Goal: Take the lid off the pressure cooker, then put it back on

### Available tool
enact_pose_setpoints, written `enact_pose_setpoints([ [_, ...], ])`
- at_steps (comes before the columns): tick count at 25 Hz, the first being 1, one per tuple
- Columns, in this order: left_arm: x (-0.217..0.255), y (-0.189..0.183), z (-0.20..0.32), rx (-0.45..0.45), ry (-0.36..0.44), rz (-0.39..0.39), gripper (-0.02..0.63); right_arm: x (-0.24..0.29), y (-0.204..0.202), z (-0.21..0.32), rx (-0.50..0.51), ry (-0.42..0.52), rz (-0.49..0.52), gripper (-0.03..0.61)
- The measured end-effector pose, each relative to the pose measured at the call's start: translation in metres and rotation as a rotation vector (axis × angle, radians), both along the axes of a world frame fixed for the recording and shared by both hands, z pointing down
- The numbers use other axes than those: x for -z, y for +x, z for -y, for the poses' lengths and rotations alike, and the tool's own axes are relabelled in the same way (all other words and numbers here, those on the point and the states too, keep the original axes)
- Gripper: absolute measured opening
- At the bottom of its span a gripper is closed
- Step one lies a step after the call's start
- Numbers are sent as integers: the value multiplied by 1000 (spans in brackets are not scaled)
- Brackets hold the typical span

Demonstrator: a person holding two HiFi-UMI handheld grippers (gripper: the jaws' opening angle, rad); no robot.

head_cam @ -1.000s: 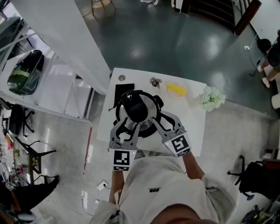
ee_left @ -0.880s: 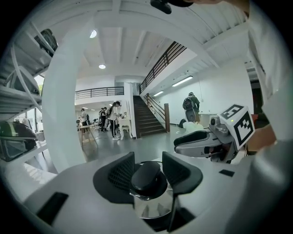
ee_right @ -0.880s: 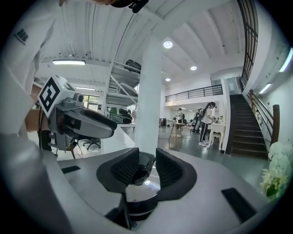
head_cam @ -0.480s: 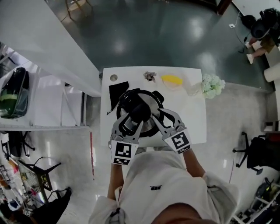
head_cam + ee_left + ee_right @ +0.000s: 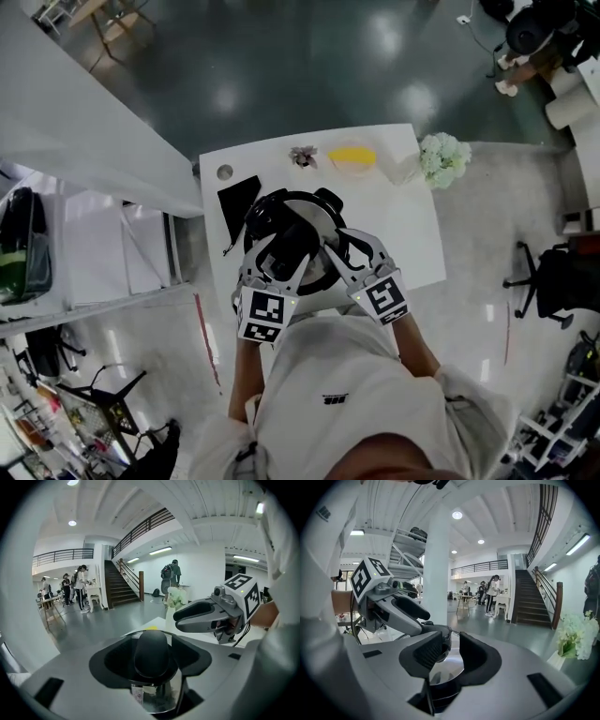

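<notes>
A white table (image 5: pixel 412 234) bears the pressure cooker (image 5: pixel 314 272) near its front edge, with the lid (image 5: pixel 319 223) sitting on top. The left gripper (image 5: pixel 286 246) straddles the lid's black knob (image 5: pixel 152 653), its jaws just opened and the pads clear of it. The right gripper (image 5: pixel 339 246) hangs just beside it over the lid, jaws apart, holding nothing.

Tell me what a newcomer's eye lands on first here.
The pressure cooker on the white table, with both grippers over its lid. The left gripper has just been opening its jaws, now apart around the black lid handle; the right gripper is open. White flowers mark the table's far right corner.
</notes>
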State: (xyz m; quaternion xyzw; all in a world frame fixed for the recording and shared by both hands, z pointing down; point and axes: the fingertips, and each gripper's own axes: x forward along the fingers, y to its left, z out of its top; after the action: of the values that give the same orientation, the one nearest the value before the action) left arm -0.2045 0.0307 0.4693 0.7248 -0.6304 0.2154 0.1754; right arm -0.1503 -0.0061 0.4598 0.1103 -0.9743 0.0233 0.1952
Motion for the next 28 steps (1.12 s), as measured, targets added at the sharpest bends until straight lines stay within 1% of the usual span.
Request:
enact_pose_setpoints([
  [5,-18,6,8,-74,-59,-5,287,-8,3,5,-36,7,-8,117],
  [7,-22,7,11,-89,-76,-4,293,-10,4,7,-48,10,-9,117],
  [15,-34,7,18,-120,-125,-17,295,-9,8,11,-95,-9,-29,117],
  [18,-38,8,18,-126,-155,-14,295,-10,9,13,-102,-10,-33,117],
  [21,-46,8,18,-128,-198,1,295,-13,10,15,-87,23,-22,117],
  [22,-48,8,17,-126,-208,-3,296,-14,10,16,-83,31,-21,117],
  [25,-51,8,16,-124,-222,-41,293,-13,11,16,-91,15,-30,117],
  [28,-51,8,17,-128,-229,-52,290,-15,10,17,-85,19,-27,117],
])
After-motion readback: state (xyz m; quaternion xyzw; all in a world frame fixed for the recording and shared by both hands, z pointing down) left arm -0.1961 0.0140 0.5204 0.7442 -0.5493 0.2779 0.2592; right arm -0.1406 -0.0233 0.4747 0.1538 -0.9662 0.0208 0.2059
